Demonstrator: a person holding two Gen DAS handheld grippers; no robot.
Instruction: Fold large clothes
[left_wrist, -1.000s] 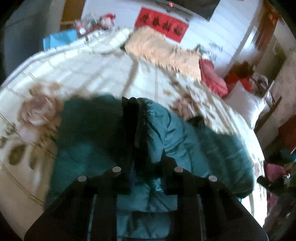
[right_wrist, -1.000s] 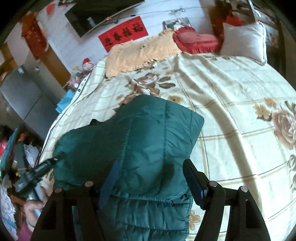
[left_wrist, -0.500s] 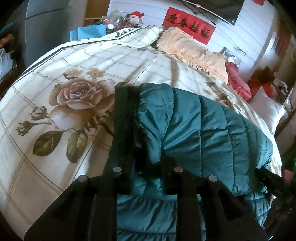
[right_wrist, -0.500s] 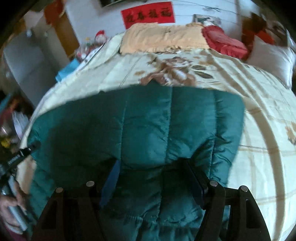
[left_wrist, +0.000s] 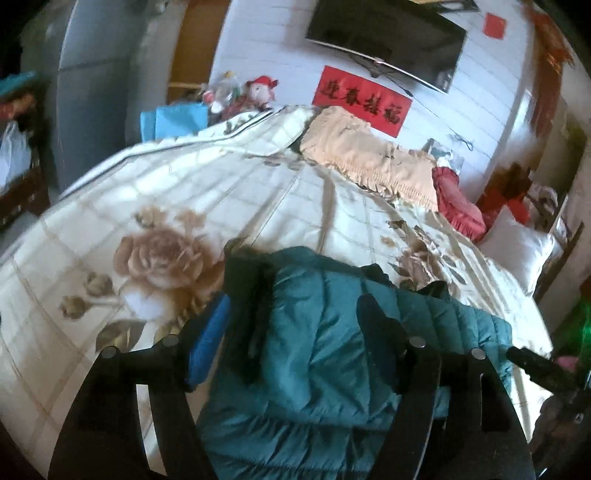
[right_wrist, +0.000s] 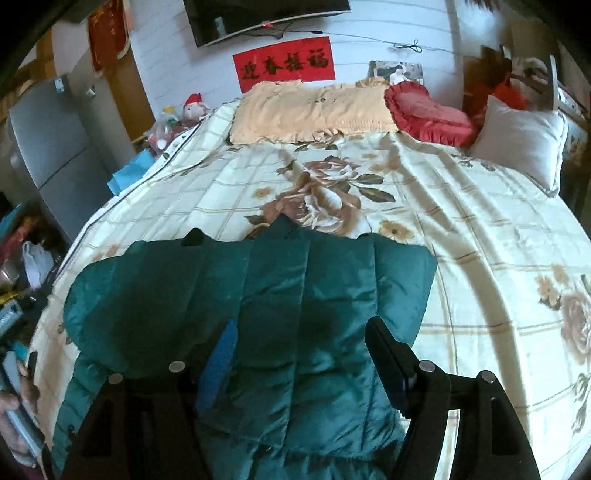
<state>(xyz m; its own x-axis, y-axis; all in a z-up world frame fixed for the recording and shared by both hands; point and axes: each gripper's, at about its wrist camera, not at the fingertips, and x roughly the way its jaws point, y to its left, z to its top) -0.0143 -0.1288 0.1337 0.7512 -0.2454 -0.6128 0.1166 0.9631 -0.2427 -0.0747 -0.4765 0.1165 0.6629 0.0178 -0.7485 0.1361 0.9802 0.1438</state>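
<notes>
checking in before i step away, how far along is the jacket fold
Done: the teal puffer jacket lies on the floral bedspread with one side already folded over itself. In hand: nothing. The left gripper has just been opening, its jaws apart over the folded edge; the right gripper is open above the jacket too. Left: likely another fold or two, since it is still a wide bundle.

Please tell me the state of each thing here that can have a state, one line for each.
Green puffer jacket: folded over, lying on the bed.
Left gripper: jaws have just been opening, apart, jacket below, unpressed.
Right gripper: jaws open above the jacket.
Television: screen dark.
</notes>
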